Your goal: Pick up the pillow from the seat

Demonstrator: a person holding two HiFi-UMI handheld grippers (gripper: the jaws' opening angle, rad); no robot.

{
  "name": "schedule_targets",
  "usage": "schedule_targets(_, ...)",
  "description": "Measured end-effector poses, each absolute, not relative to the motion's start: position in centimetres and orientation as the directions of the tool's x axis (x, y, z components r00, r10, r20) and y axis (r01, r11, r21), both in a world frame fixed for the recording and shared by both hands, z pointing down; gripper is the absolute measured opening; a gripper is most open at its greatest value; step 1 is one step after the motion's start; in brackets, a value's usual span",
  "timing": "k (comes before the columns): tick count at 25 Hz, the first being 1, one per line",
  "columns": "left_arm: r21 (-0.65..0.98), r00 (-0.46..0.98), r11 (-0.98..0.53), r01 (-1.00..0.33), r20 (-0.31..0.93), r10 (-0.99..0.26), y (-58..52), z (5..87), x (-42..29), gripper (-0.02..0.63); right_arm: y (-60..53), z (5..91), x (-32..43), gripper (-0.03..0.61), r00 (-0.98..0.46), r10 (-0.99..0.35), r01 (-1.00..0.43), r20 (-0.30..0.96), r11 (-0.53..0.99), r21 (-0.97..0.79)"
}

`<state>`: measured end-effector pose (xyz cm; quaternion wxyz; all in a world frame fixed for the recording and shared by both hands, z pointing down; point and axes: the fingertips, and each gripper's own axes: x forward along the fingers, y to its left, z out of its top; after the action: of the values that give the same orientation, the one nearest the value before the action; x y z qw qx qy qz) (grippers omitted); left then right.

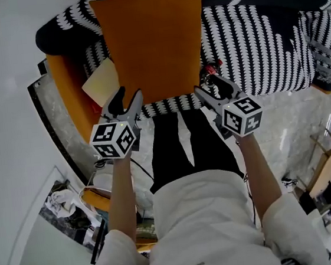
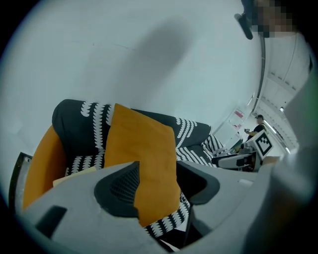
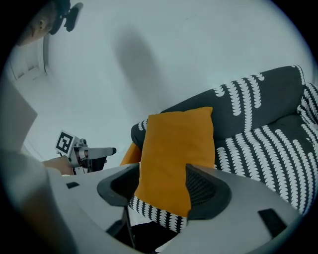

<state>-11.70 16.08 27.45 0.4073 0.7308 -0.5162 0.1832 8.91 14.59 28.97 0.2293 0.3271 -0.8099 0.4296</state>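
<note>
1. Now the left hand-held gripper point(image 1: 130, 95) is hovering released, jaws apart, at the lower left corner of the orange pillow point(image 1: 152, 44), likely lining up a bite. Its own view is showing that corner between the jaws, unpinched.
2. Centre: the pillow is standing on the seat, leaning against the patterned sofa point(image 1: 249, 36).
3. Right hand-held gripper point(image 1: 207, 85) is mirroring, also released. Only the head view is showing both corners together.
</note>
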Motion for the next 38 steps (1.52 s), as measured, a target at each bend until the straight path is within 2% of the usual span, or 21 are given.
schedule_targets(18,0.382,0.410,-0.160,-0.910,0.771,-0.487,14.2,36.2,-14.9,0.361,11.8,38.2,8.6,0.349,-0.589,-0.370,-0.808,0.718,0.287,-0.515)
schedule_targets(38,0.355,0.374,-0.129,-0.926,0.809,-0.453,10.2,44.0,-14.6,0.477,8.4,47.2,10.9,0.434,-0.533,-0.366,-0.846,0.763,0.210,-0.490)
